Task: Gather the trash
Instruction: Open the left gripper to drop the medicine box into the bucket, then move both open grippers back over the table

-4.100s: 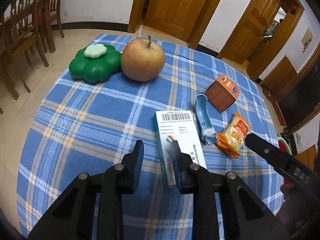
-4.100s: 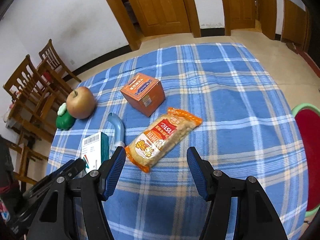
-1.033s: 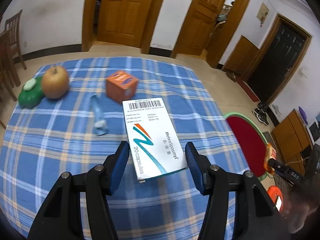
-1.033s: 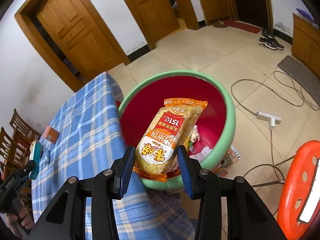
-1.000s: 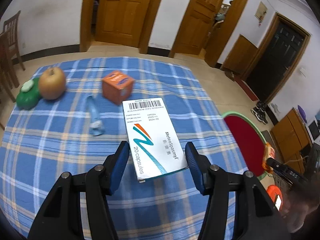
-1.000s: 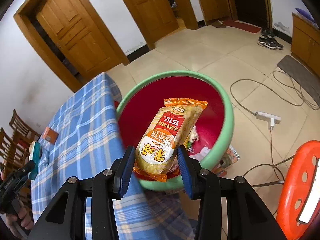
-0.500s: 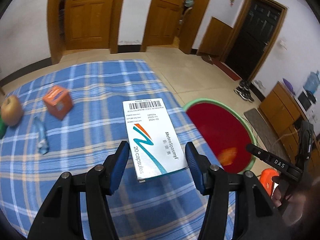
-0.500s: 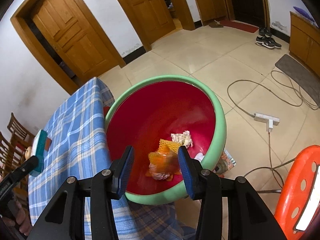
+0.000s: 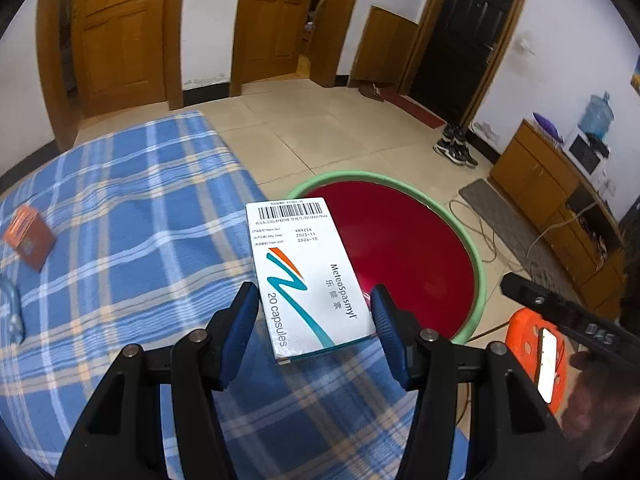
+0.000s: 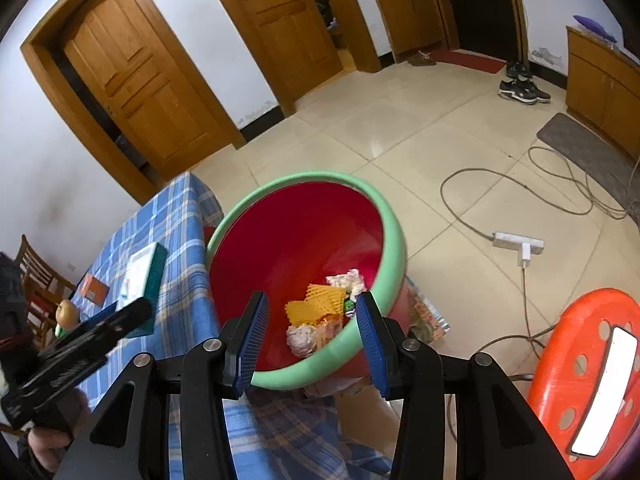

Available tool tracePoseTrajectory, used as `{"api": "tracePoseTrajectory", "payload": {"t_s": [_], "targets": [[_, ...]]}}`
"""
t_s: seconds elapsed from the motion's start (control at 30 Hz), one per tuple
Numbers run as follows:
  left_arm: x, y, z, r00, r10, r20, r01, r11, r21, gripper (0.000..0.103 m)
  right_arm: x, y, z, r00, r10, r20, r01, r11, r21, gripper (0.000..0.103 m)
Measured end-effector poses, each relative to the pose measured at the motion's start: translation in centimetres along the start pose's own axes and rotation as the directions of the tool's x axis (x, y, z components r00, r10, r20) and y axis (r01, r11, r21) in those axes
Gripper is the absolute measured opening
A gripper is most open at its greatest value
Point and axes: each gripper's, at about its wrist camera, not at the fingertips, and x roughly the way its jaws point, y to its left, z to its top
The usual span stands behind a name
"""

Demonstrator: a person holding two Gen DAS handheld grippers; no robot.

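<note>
Gripping a white medicine box [image 9: 306,276] printed "MeteoSpasmyl" and "20 capsules", the left gripper [image 9: 312,320] holds it over the table's edge [image 9: 236,168] — beside the red bin [image 9: 476,280].

Right wrist view: right gripper [image 10: 312,340] spread, holding nothing, above the bin's green rim [image 10: 394,256] — wrappers [image 10: 316,308] inside, bare floor [image 10: 400,128] beyond.

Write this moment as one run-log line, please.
left hand-held gripper: holds medicine box | right hand-held gripper: open over bin

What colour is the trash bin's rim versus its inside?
The trash bin has a light green rim and a red inside, clearest in the right wrist view.
</note>
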Motion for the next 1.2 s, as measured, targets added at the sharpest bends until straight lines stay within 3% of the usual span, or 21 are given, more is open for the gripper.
{"api": "tracePoseTrajectory", "payload": {"t_s": [0.3,0.57,0.9,1.2], "targets": [[1.9,-1.8,0.6,0.998,-0.058,-0.02,0.059,0.998,0.025,0.061,-1.1,-0.8,-0.2,1.0,-0.002,0.015,0.001,1.0,0.031,0.047],[1.2,-1.9,0.4,0.999,-0.032,-0.021,0.032,0.999,0.016,0.062,-1.3,-0.1,-0.4,1.0,0.017,0.006,-0.017,1.0,0.011,0.047],[-1.7,1.9,-0.4,0.998,0.062,0.007,-0.062,0.996,-0.062,0.062,-2.6,2.5,-0.4,0.999,0.051,0.008,-0.051,0.997,-0.056,0.047],[-4.5,8.3,-1.8,0.983,0.184,0.021,-0.178,0.971,-0.16,0.062,-2.4,5.8,-0.8,0.995,0.097,-0.01,-0.098,0.988,-0.123,0.048]]}}
